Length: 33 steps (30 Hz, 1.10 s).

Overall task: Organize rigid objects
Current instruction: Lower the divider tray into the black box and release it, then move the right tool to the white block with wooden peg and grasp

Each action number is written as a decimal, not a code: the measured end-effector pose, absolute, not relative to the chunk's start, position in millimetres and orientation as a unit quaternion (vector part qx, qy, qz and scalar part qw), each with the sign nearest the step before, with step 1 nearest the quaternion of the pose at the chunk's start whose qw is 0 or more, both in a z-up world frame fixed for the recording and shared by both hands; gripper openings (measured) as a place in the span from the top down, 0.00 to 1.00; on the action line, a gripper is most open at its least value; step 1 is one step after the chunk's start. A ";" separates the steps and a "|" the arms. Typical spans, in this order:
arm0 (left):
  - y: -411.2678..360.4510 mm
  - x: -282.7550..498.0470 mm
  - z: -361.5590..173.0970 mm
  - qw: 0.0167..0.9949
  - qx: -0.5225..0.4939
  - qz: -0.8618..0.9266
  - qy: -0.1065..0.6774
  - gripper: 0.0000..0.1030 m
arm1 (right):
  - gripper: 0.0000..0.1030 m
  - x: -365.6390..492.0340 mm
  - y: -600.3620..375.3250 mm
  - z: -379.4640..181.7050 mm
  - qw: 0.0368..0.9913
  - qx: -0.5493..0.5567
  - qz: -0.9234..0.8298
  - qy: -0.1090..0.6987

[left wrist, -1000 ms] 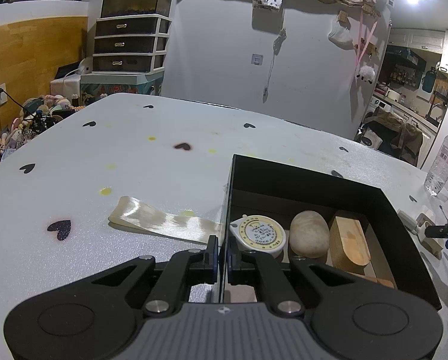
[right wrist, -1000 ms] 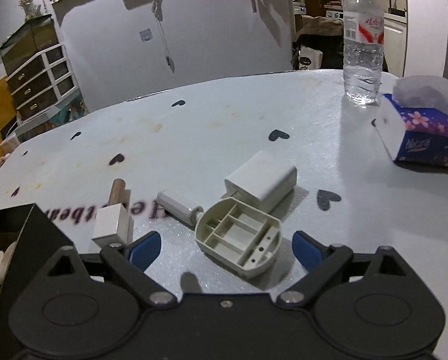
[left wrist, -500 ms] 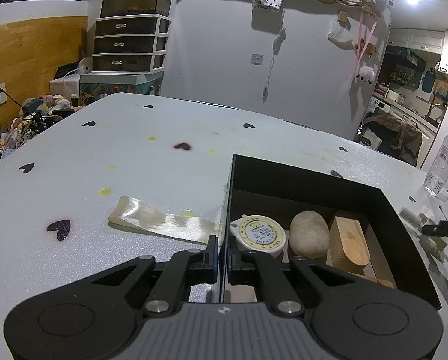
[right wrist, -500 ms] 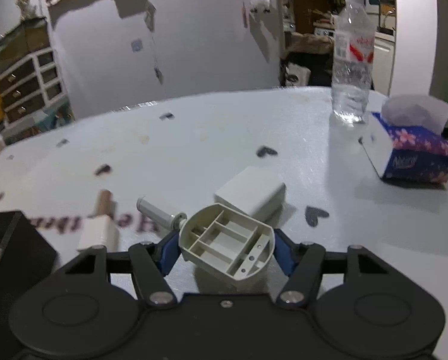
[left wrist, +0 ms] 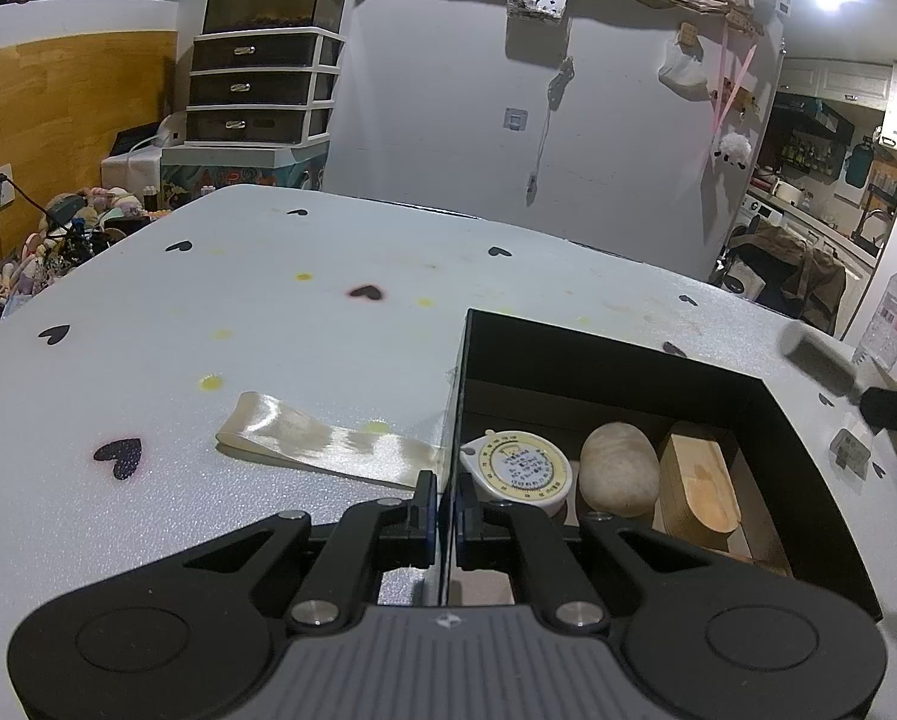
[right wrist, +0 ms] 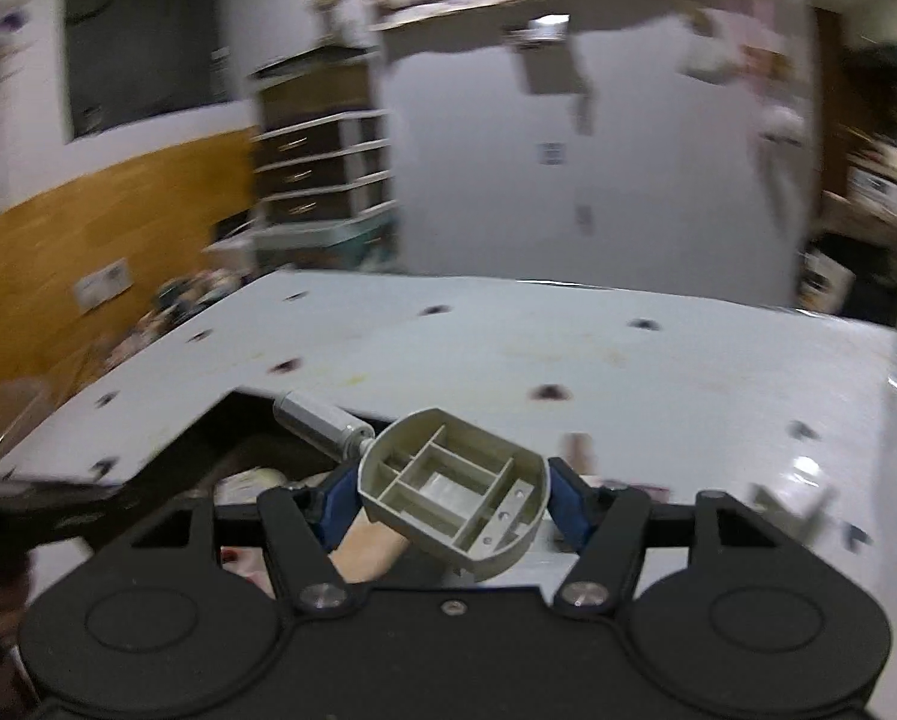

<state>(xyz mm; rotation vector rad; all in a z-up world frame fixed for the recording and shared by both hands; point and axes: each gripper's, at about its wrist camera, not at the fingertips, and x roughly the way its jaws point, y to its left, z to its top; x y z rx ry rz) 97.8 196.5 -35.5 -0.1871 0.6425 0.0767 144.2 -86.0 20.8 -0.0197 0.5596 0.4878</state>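
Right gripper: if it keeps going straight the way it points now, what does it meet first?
Probably nothing soon. The right gripper, shut on the ribbed plastic part, points over the black box toward bare table and the far wall. The frame is motion-blurred, so depth is uncertain.

White table with black heart marks, carrying a box, a ribbon and a bottle

A white table [left wrist: 304,324] dotted with black hearts and a few yellow stains is carrying an open black box [left wrist: 622,360] towards its right side. A strip of cream ribbon [left wrist: 322,444] is lying flat on the surface just left of the box, its near end reaching the box's left wall. A clear water bottle [left wrist: 895,309] is standing upright at the far right edge, well apart from the box. A small pale piece [left wrist: 850,450] is sitting right of the box, too small to identify.
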 end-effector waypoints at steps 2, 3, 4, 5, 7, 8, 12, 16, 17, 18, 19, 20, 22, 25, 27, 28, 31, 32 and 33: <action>197.1 97.9 -35.1 0.944 -0.092 0.038 0.315 0.95 | 0.36 139.4 -69.4 19.0 0.925 -0.031 0.259 0.278; 197.6 97.9 -34.8 0.944 -0.093 0.037 0.315 0.95 | 0.36 138.6 -59.4 17.1 0.920 -0.044 0.269 0.282; 198.5 98.0 -34.1 0.944 -0.094 0.037 0.315 0.95 | 0.36 136.9 -52.5 15.4 0.916 -0.053 0.275 0.286; 199.5 98.2 -33.4 0.944 -0.096 0.036 0.315 0.95 | 0.36 136.7 -44.3 13.0 0.912 -0.063 0.281 0.290; 200.5 98.2 -32.8 0.943 -0.097 0.036 0.315 0.95 | 0.36 133.9 -30.5 9.0 0.906 -0.081 0.291 0.298; 200.0 98.3 -32.8 0.943 -0.096 0.036 0.315 0.95 | 0.36 133.2 -23.0 7.0 0.903 -0.088 0.294 0.301; 199.9 98.2 -32.9 0.943 -0.096 0.036 0.315 0.95 | 0.36 131.7 -2.0 -0.6 0.895 -0.108 0.301 0.312; 200.0 98.2 -32.9 0.943 -0.096 0.036 0.315 0.95 | 0.36 134.2 17.6 -10.1 0.884 -0.123 0.312 0.324; 200.1 98.2 -32.8 0.943 -0.096 0.036 0.315 0.95 | 0.36 134.9 21.2 -12.1 0.881 -0.125 0.316 0.329; 200.4 98.2 -32.7 0.943 -0.096 0.036 0.315 0.95 | 0.36 135.6 24.3 -14.0 0.878 -0.126 0.319 0.333; 200.1 98.2 -32.9 0.943 -0.097 0.036 0.315 0.95 | 0.36 136.0 26.9 -15.8 0.878 -0.128 0.316 0.336; 200.1 98.3 -32.8 0.943 -0.095 0.036 0.315 0.95 | 0.36 136.5 28.1 -17.1 0.878 -0.130 0.313 0.337; 200.0 98.5 -33.2 0.944 -0.095 0.036 0.315 0.95 | 0.36 139.4 27.3 -19.0 0.877 -0.122 0.310 0.345; 199.9 98.3 -33.1 0.943 -0.096 0.036 0.315 0.95 | 0.34 143.6 25.9 -22.7 0.870 -0.110 0.317 0.360; 199.0 98.4 -33.2 0.944 -0.096 0.036 0.315 0.95 | 0.29 142.1 25.8 -24.0 0.868 -0.109 0.321 0.362; 199.0 98.4 -33.2 0.944 -0.096 0.036 0.315 0.95 | 0.27 140.8 25.3 -23.6 0.870 -0.109 0.320 0.360; 199.1 98.4 -33.0 0.943 -0.096 0.037 0.315 0.95 | 0.22 139.7 23.9 -20.2 0.871 -0.103 0.324 0.356; 199.0 98.4 -33.2 0.944 -0.096 0.036 0.315 0.95 | 0.22 138.8 22.7 -18.8 0.872 -0.102 0.324 0.354; 199.1 98.3 -33.1 0.944 -0.096 0.036 0.315 0.95 | 0.21 138.0 21.5 -17.4 0.873 -0.101 0.324 0.351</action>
